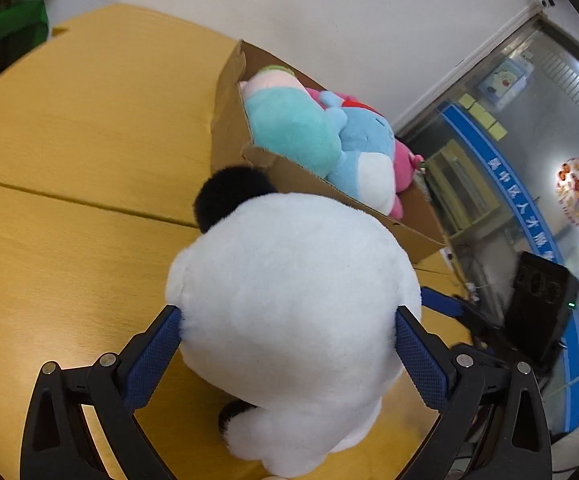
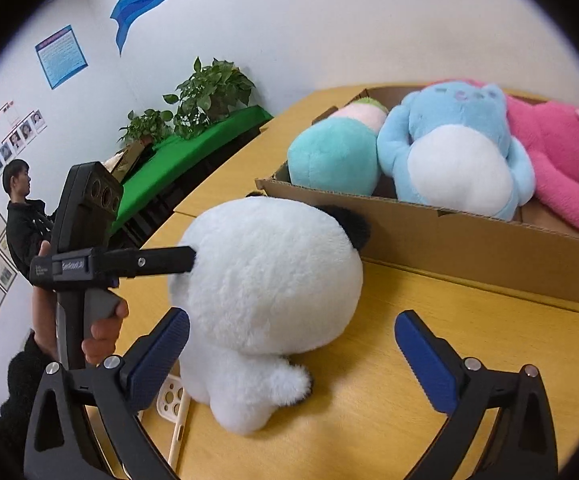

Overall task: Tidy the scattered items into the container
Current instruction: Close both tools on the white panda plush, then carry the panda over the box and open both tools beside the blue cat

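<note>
A white panda plush (image 1: 289, 312) with black ears sits on the yellow table, right in front of a cardboard box (image 1: 233, 112). My left gripper (image 1: 287, 354) is shut on the panda's round head, blue pads pressed into both sides. In the right wrist view the panda (image 2: 265, 280) stands on the table, and the left gripper's finger (image 2: 149, 262) touches its head from the left. My right gripper (image 2: 291, 350) is open; the panda's body lies by its left pad. The box (image 2: 449, 240) holds teal (image 2: 333, 156), blue (image 2: 453, 148) and pink (image 2: 557, 152) plush toys.
A white phone case (image 2: 173, 408) lies on the table under the right gripper's left finger. A green-covered bench with potted plants (image 2: 205, 96) stands along the wall. A person (image 2: 21, 208) stands at the left. A black device (image 1: 541, 300) sits beyond the table edge.
</note>
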